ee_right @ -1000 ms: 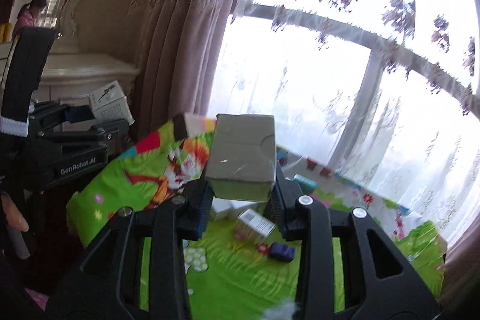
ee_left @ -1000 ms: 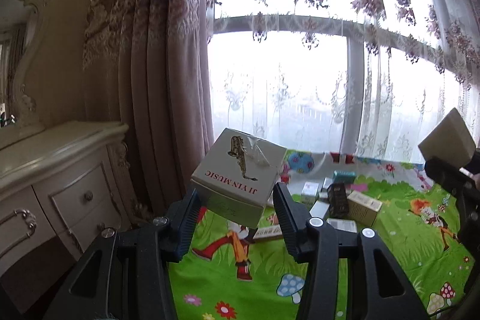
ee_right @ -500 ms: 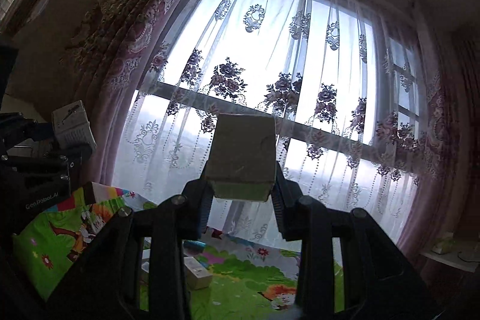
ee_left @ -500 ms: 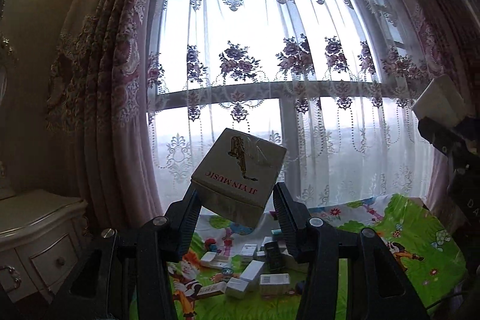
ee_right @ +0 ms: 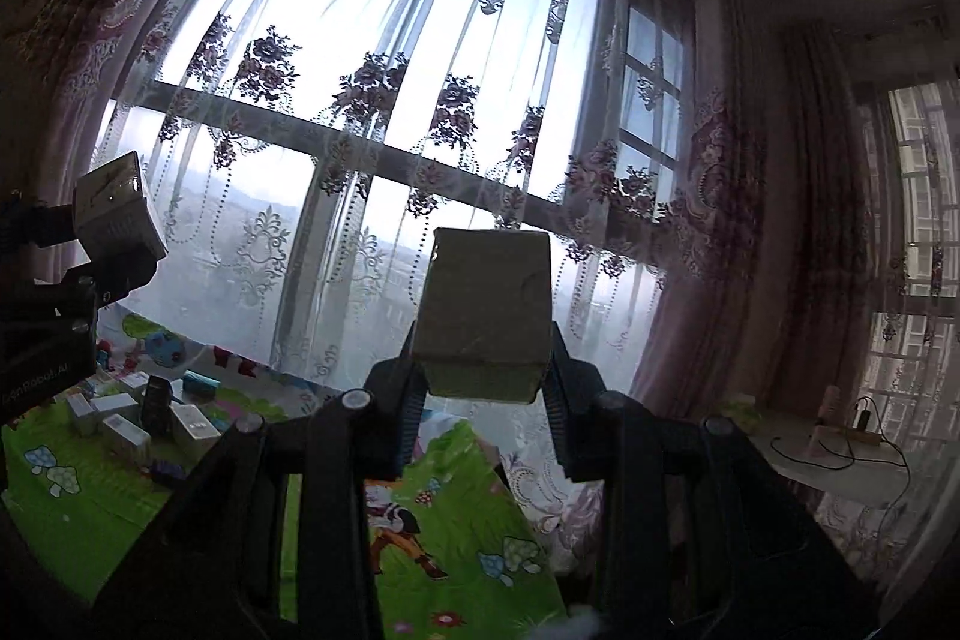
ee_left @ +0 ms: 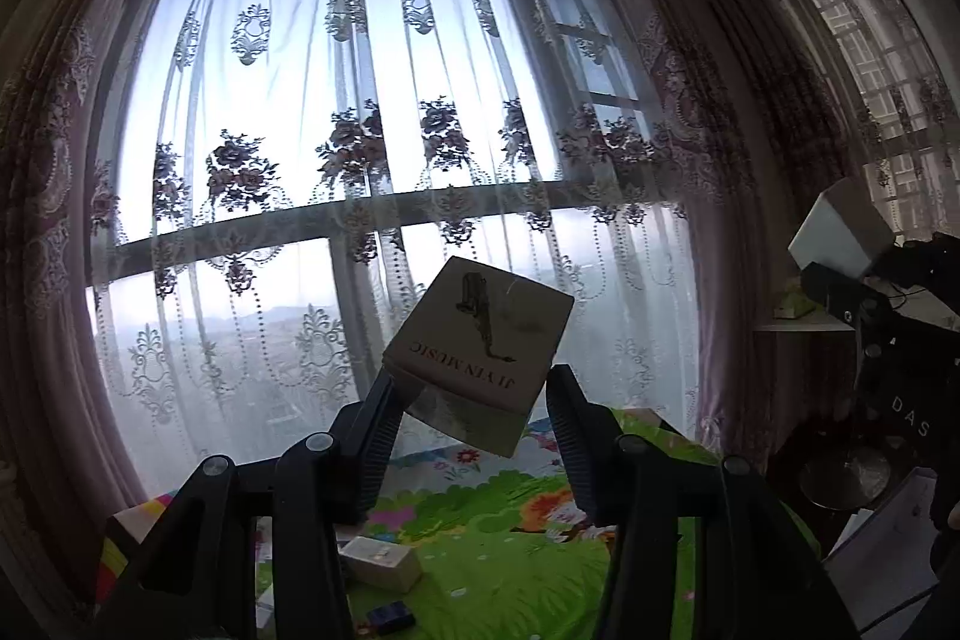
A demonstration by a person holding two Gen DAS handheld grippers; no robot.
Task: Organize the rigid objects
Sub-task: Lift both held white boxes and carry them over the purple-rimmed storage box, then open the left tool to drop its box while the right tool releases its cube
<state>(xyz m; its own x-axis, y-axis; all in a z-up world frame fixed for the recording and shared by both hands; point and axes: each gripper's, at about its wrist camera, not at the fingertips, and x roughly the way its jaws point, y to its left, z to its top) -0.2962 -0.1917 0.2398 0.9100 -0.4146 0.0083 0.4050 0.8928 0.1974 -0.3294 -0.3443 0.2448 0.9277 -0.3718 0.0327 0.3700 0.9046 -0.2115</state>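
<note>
Your left gripper [ee_left: 474, 400] has its jaws clamped on a white box [ee_left: 480, 346] printed "JI YIN MUSIC", tilted and held up in the air before the lace curtain [ee_left: 372, 148]. Your right gripper [ee_right: 483, 388] has its jaws closed on a plain brown box [ee_right: 486, 310], also aloft. Below lies a green cartoon mat [ee_right: 90, 484] with more small boxes [ee_right: 126, 418] clustered on it
</note>
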